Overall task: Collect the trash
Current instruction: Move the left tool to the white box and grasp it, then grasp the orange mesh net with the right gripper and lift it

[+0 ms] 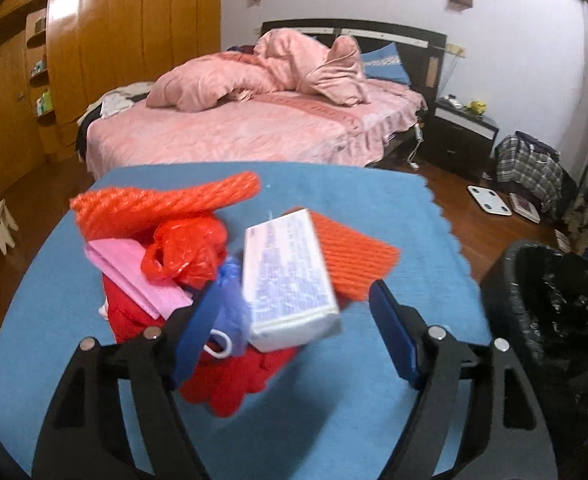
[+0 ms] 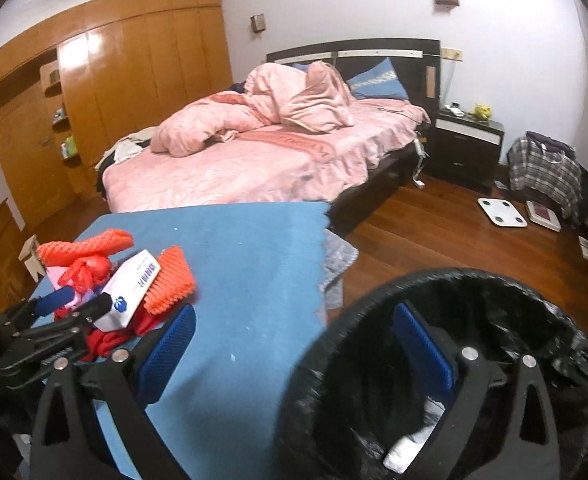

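Observation:
A pile of trash lies on the blue-covered table (image 1: 394, 208): a white carton (image 1: 290, 284), orange foam netting (image 1: 162, 200), an orange foam mat (image 1: 358, 260), a red plastic bag (image 1: 190, 252), pink paper (image 1: 134, 276), a purple bag (image 1: 234, 312) and red cloth (image 1: 234, 376). My left gripper (image 1: 294, 320) is open, its jaws either side of the carton and purple bag. My right gripper (image 2: 294, 332) is open and empty, over the rim of the black-lined bin (image 2: 542, 320); white trash (image 2: 406, 444) lies inside. The left gripper (image 2: 74, 304) and the pile show in the right wrist view.
A bed with pink bedding (image 1: 254, 128) stands behind the table. A wooden wardrobe (image 1: 114, 48) fills the left wall. A black nightstand (image 2: 466, 144), a plaid bag (image 2: 542, 172) and a white scale (image 2: 502, 212) are on the wooden floor at right.

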`<state>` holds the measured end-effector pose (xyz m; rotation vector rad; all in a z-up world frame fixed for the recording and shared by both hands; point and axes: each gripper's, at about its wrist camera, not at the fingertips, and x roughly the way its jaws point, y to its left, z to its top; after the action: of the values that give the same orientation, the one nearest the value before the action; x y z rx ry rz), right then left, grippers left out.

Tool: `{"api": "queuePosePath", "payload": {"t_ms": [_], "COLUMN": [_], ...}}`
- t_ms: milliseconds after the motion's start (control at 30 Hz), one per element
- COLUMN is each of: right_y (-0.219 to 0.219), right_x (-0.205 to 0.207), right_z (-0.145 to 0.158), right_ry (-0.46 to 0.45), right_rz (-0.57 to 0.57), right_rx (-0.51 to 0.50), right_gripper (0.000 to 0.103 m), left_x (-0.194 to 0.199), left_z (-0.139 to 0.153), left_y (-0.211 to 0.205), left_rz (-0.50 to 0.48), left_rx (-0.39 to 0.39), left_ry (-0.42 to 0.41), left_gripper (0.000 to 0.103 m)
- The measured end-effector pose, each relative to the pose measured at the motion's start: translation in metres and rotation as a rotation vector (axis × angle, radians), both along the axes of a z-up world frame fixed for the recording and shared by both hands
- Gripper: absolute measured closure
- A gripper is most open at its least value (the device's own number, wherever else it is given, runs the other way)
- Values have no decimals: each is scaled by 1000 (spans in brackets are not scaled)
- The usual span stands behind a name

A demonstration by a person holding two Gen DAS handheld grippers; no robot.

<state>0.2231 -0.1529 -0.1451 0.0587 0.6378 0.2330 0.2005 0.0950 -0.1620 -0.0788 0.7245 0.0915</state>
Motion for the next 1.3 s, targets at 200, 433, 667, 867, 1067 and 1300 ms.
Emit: {"api": "queuePosePath", "payload": {"t_ms": [200,433,667,867,1067,1300], "right_y": [20,27,29,34,43,65], "right_x": [16,24,26,29,40,64], "right_z": [-8,-14,-17,-14,-13,-22], "right_ry": [13,26,29,21,25,68], "right_rz": [30,45,45,53,58,72], "right_rx": [-8,-18,-18,-25,-14,9], "right_gripper": [6,6,6,6,8,20], "left_x": [26,45,54,52,40,30], "left_z": [-21,-35,-36,-35,-26,-17], "left_y": [10,16,20,22,27,42], "left_rz": [-2,-9,6,7,19,27], "left_rx": [-25,-66,-116,-126,-109,-58], "left_ry": [65,90,93,83,39,15], "left_gripper": [31,32,37,46,46,46]}}
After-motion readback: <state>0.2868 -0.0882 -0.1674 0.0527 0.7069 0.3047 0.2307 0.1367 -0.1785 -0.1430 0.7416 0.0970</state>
